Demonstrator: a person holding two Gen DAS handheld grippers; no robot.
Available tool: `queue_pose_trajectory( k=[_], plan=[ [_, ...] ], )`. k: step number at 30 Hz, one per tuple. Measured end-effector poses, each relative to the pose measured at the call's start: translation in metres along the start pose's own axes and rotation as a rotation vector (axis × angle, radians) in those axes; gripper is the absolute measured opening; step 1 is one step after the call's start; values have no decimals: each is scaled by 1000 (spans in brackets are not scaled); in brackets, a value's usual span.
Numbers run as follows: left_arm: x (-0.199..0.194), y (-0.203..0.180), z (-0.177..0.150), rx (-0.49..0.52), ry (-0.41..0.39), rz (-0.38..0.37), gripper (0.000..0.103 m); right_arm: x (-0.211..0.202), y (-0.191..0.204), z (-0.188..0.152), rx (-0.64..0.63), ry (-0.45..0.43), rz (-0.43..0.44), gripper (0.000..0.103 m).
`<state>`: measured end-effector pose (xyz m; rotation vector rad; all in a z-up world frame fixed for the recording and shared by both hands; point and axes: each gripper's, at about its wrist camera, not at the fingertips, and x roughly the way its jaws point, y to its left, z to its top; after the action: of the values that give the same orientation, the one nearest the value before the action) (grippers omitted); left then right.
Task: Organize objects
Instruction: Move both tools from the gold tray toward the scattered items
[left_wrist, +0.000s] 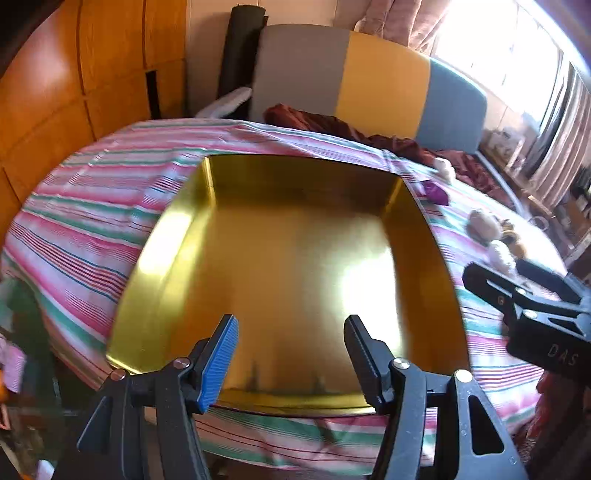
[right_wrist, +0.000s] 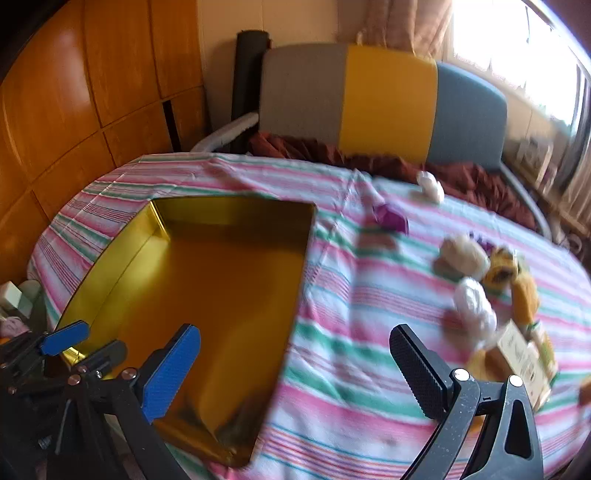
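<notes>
My left gripper (left_wrist: 291, 354) is nearest, jaws parted about halfway with nothing between them, pointing down over the near edge of the gold tray (left_wrist: 177, 236). My right gripper (right_wrist: 295, 373) is spread wide and empty, angled down over the striped cloth (right_wrist: 343, 369) just right of the tray. The tray sits on the cloth, shallow, shiny, nothing in it that I can see.

Right of the tray, the loose objects lie scattered on the cloth, blurred: a printed carton (right_wrist: 524, 358) at the near right, a white wrapped lump (right_wrist: 474, 306), a yellow piece (right_wrist: 524, 297), a beige lump (right_wrist: 465, 254), a yellow-and-dark item (right_wrist: 502, 269). Further back are a purple wrapper (right_wrist: 389, 218) and a white lump (right_wrist: 430, 186) near the far cloth edge.

Beyond lie a dark red fabric (right_wrist: 369, 158), then a grey, yellow and blue headboard (right_wrist: 384, 99), with orange wood panels (right_wrist: 74, 92) at left.
</notes>
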<state>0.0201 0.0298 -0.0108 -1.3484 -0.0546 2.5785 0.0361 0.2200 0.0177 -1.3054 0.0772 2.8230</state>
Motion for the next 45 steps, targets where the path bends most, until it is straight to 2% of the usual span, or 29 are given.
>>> queue_pose_trajectory(
  k=[3, 6, 12, 15, 19, 21, 23, 25, 27, 30, 32, 34, 36, 37, 39, 41, 45],
  plan=[
    [-3, -6, -5, 1, -8, -46, 60, -3, -27, -14, 32, 27, -43, 103],
    [-6, -17, -9, 36, -23, -57, 60, -8, -59, -34, 64, 39, -99, 103],
    [-11, -31, -12, 70, -20, -165, 60, -5, -115, -70, 180, 100, -163, 103],
    [-10, -37, -13, 60, 1, -222, 60, 7, -132, -81, 241, 138, -151, 103],
    [-11, -45, -15, 62, 23, -248, 60, 16, -132, -81, 278, 111, -93, 103],
    [-12, -50, -14, 72, 30, -261, 60, 17, -121, -77, 261, 87, -42, 103],
    [-13, -55, -14, 80, 26, -265, 60, 14, -109, -74, 231, 65, 64, 103],
    [-15, -61, -13, 85, 29, -260, 60, 4, -104, -71, 206, 32, 92, 103],
    [-15, -67, -12, 96, 28, -252, 60, -11, -105, -72, 181, -16, 92, 103],
    [-15, -80, -13, 135, 26, -271, 60, -34, -129, -67, 174, -99, 60, 103],
    [-14, -87, -13, 147, 32, -303, 60, -44, -160, -64, 187, -115, -21, 103],
    [-12, -95, -14, 151, 54, -342, 60, -41, -185, -57, 189, -117, -80, 103],
    [-10, -105, -16, 157, 73, -379, 60, -31, -209, -53, 160, -75, -103, 101],
    [-10, -110, -16, 166, 78, -381, 60, -27, -214, -52, 140, -60, -100, 100],
    [-10, -120, -18, 199, 88, -379, 60, -13, -219, -54, 82, -21, -81, 89],
    [-12, -127, -20, 224, 93, -375, 60, 1, -223, -56, 64, 20, -53, 82],
    [-12, -138, -23, 263, 107, -373, 60, 9, -226, -63, 69, 20, -47, 79]
  ],
)
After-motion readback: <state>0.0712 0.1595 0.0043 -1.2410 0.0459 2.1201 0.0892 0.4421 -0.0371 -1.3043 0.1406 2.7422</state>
